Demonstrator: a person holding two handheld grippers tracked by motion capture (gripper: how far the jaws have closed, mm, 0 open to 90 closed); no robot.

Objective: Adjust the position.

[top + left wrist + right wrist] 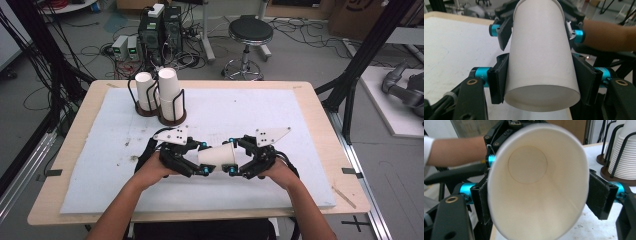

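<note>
Left gripper fingers clamp the light, crushable white paper cup near its base; right gripper fingers stand wide around its rim.

A grey concrete floor strewn with black cables is seen beyond the far edge of the light wooden table; a black round stool is placed there.

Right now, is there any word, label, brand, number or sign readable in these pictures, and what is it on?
None can be read.
Paper cup: plain white outside, blank inside in the right gripper view.
Stacked cups in the holders: no print visible.
Cardboard box at the far right: a dark mark, cut off and too blurred to read.
Units on the floor: too small to read.
</note>
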